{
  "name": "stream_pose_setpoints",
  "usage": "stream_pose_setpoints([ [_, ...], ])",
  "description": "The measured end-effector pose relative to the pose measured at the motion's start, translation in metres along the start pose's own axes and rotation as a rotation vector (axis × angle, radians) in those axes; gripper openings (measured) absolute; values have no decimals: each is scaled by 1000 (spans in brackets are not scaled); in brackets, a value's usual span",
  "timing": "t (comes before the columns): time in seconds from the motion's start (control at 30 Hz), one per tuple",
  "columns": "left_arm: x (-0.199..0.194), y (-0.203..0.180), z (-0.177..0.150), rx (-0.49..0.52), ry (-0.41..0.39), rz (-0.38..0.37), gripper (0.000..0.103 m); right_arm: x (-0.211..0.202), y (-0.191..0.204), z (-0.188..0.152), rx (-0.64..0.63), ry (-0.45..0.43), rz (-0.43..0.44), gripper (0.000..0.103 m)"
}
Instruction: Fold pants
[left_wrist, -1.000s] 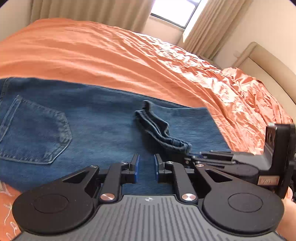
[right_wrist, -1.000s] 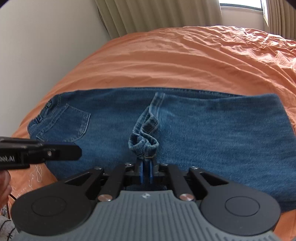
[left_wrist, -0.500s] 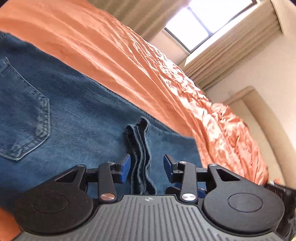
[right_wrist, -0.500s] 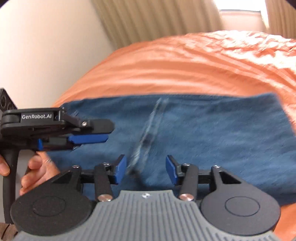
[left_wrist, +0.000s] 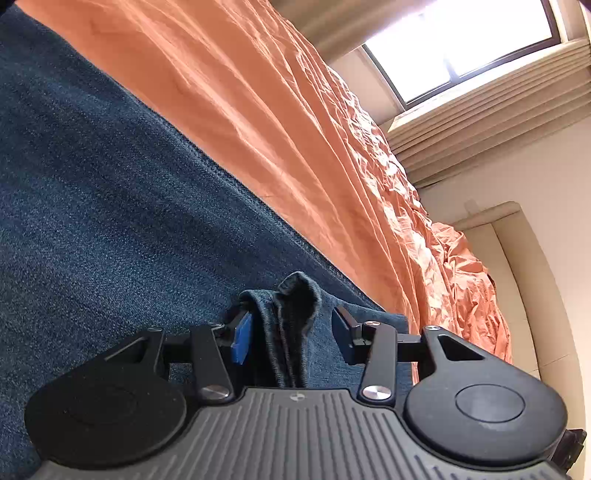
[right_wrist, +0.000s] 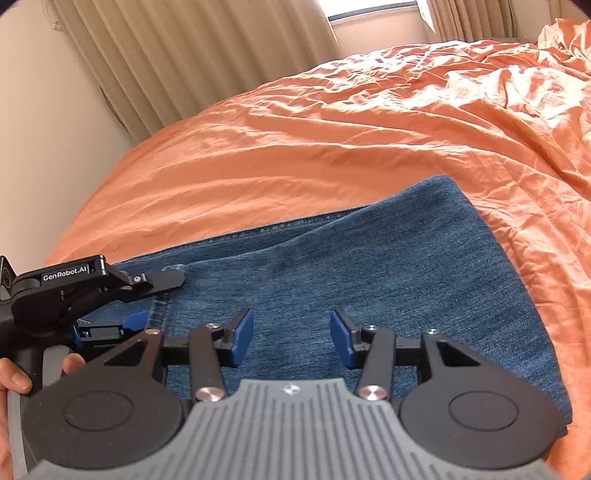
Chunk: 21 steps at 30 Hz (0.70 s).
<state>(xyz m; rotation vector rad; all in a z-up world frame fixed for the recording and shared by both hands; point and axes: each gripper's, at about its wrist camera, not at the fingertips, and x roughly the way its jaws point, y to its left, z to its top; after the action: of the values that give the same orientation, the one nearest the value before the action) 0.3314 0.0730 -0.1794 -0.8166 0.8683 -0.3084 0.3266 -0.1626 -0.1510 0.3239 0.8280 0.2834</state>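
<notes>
Blue jeans (left_wrist: 110, 206) lie folded flat on the orange bed; they also show in the right wrist view (right_wrist: 369, 266). A bunched hem of a leg (left_wrist: 291, 317) stands up between the open jaws of my left gripper (left_wrist: 291, 336), which is low over the denim. The blue pads do not press it. My right gripper (right_wrist: 291, 336) is open and empty just above the right part of the jeans. The left gripper (right_wrist: 140, 299) shows at the left of the right wrist view, held by a hand.
Orange wrinkled bedsheet (right_wrist: 332, 129) spreads beyond the jeans. A beige wall and curtains (right_wrist: 166, 55) stand at the far left. A window (left_wrist: 461, 48) and a padded headboard (left_wrist: 532, 288) are at the right.
My right gripper let go of the bunched hem, opened and moved right over the flat denim. My left gripper opened and moved in low so the hem sits between its jaws.
</notes>
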Motion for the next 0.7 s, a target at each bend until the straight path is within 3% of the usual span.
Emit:
stream_pose_setpoints([
  [0.03, -1, -2, -1, 27, -3, 2, 22, 1, -4, 1, 14, 8, -7, 44],
  [0.07, -4, -6, -2, 59, -16, 16, 8, 3, -7, 2, 32, 18, -16, 43],
  [0.17, -18, -31, -9, 196, -61, 3, 7, -1, -19, 6, 83, 32, -33, 39],
  [0.33, -53, -106, -23, 577, -155, -15, 7, -21, -39, 10, 131, -4, -49, 38],
  [0.37, -58, -116, -23, 637, -166, -9, 7, -25, -43, 12, 137, -23, -55, 33],
  [0.4, -59, -122, -20, 658, -157, 7, 7, -28, -47, 14, 144, -40, -58, 19],
  [0.47, -47, -116, -12, 647, -118, 100, 7, -27, -54, 18, 155, -56, -66, 3],
  [0.5, -36, -105, -9, 638, -91, 175, 7, -25, -58, 21, 161, -62, -76, 1],
  [0.57, -18, -82, -7, 613, -55, 250, 7, -22, -65, 25, 163, -82, -96, 0],
  [0.7, -1, -51, -6, 571, -4, 253, 7, -16, -75, 37, 139, -151, -112, 0],
])
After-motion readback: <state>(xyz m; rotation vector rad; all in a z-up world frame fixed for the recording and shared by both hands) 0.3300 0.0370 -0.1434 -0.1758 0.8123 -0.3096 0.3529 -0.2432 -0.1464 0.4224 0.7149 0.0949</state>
